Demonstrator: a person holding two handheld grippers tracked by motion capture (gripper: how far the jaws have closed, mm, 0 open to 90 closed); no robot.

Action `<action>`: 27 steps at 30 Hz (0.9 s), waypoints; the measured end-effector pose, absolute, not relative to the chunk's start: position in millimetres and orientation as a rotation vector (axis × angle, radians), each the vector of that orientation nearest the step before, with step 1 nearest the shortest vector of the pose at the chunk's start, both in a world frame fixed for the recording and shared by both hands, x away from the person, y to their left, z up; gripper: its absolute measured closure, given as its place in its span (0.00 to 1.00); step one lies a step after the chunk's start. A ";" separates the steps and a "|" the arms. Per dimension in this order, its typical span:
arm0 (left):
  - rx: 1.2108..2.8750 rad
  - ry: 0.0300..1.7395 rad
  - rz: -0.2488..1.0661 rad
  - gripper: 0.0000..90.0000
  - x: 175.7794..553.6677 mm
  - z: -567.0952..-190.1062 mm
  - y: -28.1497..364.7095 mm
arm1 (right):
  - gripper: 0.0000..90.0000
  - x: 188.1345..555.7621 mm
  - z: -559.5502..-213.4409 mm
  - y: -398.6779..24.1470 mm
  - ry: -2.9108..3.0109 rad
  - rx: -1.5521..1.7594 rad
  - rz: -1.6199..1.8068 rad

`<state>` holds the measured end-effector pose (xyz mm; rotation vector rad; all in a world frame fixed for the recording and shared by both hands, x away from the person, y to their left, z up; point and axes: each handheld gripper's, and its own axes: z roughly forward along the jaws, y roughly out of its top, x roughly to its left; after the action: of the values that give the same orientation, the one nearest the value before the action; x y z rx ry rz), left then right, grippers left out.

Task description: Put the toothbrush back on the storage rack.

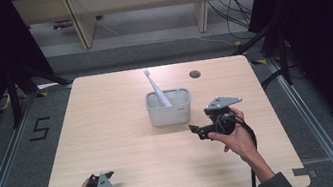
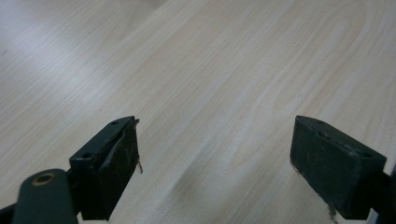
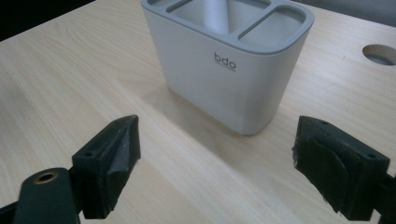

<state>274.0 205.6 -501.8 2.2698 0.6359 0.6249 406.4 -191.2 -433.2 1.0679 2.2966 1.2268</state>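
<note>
From above, a toothbrush (image 1: 155,88) leans in the holder (image 1: 169,107); my right gripper (image 3: 215,158) reads "bdo" on its smooth grey wall. Both jaws apart; my left gripper (image 2: 215,161) faces pale woodgrain tabletop (image 2: 224,70).

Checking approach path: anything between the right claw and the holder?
Nothing: bare wood tabletop lies between the open right claw and the white toothbrush holder, seen in the right gripper view; the high view agrees.

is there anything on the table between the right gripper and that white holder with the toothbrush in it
Nothing visible. The right gripper is open and points at the holder, with only bare table between its jaws and the holder's near wall. The toothbrush leans inside the holder, not in the path.
</note>
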 end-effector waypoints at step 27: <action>2.253 0.642 0.634 0.17 273.2 -503.3 204.6 | 0.18 384.1 -449.5 -185.3 2.356 1.071 1.243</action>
<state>273.2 204.6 -503.3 2.2533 0.6417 0.6338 384.1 -185.3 -449.5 1.0709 2.3559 1.2431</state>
